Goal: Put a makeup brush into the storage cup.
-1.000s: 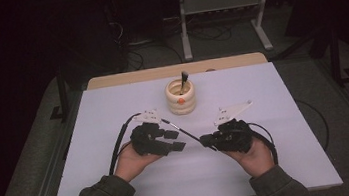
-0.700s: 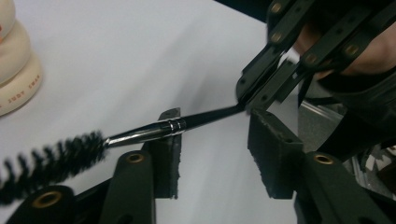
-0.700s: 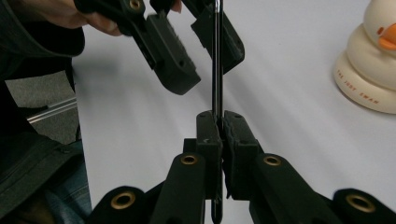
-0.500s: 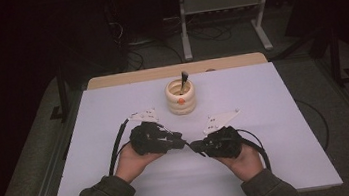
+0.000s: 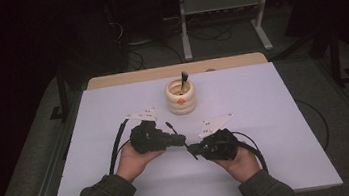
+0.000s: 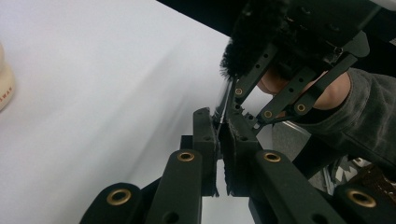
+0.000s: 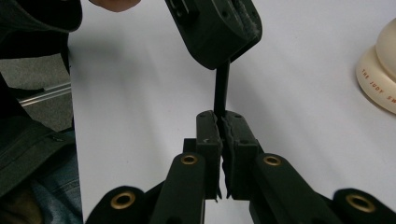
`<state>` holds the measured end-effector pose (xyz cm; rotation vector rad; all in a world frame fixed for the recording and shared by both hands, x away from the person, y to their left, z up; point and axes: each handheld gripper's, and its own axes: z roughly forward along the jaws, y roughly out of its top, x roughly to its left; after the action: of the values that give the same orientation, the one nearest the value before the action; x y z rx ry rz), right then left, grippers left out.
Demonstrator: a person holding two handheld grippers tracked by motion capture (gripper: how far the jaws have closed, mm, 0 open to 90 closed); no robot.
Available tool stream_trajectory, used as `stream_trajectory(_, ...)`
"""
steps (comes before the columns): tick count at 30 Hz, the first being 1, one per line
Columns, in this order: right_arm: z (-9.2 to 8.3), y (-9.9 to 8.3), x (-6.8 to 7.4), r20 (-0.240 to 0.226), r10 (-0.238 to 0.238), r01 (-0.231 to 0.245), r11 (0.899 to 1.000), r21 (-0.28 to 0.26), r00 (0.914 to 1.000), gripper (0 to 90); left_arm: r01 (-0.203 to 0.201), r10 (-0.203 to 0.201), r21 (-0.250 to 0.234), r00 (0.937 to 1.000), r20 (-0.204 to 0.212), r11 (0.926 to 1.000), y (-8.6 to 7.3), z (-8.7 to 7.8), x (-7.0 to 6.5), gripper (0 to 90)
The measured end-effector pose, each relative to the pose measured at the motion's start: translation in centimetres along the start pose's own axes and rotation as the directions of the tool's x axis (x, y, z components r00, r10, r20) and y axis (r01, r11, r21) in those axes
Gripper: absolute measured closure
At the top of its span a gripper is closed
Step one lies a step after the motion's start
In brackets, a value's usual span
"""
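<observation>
1. Now clamped at both ends: thin black stick (image 5: 187, 147), gripped by left gripper (image 5: 182, 140) and right gripper (image 5: 192, 150); left's jaws just closing onto it.
2. Held low over white table (image 5: 275, 116), at six o'clock from cream pot (image 5: 180, 97).

The left claw (image 5: 181, 140) and right claw (image 5: 192, 149) met tip to tip low over the white bench (image 5: 285, 114), a thin black stick (image 5: 189, 152) between them, its grip unclear. A cream pot (image 5: 180, 97) stood beyond them, well apart.
</observation>
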<state>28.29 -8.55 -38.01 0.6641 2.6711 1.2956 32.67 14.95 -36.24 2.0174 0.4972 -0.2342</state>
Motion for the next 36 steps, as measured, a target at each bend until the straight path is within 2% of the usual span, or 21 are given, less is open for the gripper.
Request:
stream_trajectory(2, 0.1, -0.1, -0.1, -0.006, -0.003, 0.003, 1.000, 0.000, 1.0000, 84.7, -0.017, 0.017, 0.015, 0.9998, -0.006, 0.9997, 0.0, 0.0, -0.1, 85.1)
stream_trajectory(5, 0.2, -0.3, -0.4, -0.031, 0.017, -0.017, 1.000, 0.000, 0.9994, 81.0, -0.030, 0.031, 0.027, 0.9992, -0.024, 0.9992, 0.1, 0.1, -0.2, 85.3)
stream_trajectory(8, 0.3, -0.6, -0.8, -0.042, 0.040, -0.040, 0.999, 0.002, 0.9983, 73.4, -0.025, 0.026, 0.027, 0.9986, -0.047, 0.9993, 0.1, -0.1, -0.1, 85.4)
stream_trajectory(10, 0.2, -0.8, -1.0, -0.046, 0.053, -0.053, 0.999, 0.007, 0.9975, 72.0, -0.021, 0.023, 0.029, 0.9979, -0.060, 0.9993, 0.1, -0.2, 0.0, 85.4)
stream_trajectory(17, -0.2, -1.4, -1.6, -0.038, 0.067, -0.067, 0.998, 0.005, 0.9970, 65.7, -0.015, 0.019, 0.037, 0.9941, -0.107, 0.9992, 0.1, -0.6, 0.6, 85.5)
stream_trajectory(19, -0.5, -1.7, -1.9, -0.034, 0.090, -0.090, 0.996, 0.001, 0.9954, 62.0, -0.011, 0.015, 0.042, 0.9936, -0.112, 0.9991, 0.1, -0.7, 0.8, 85.5)
stream_trajectory(25, -1.4, -2.5, -2.4, -0.015, 0.119, -0.119, 0.993, -0.020, 0.9928, 57.2, -0.008, 0.013, 0.040, 0.9917, -0.128, 0.9992, 0.3, -0.9, 1.1, 85.5)
stream_trajectory(36, -2.6, -3.3, -3.2, 0.026, 0.132, -0.130, 0.991, -0.044, 0.9910, 45.4, -0.015, 0.024, 0.053, 0.9867, -0.161, 0.9985, 0.8, -1.5, 1.7, 85.5)
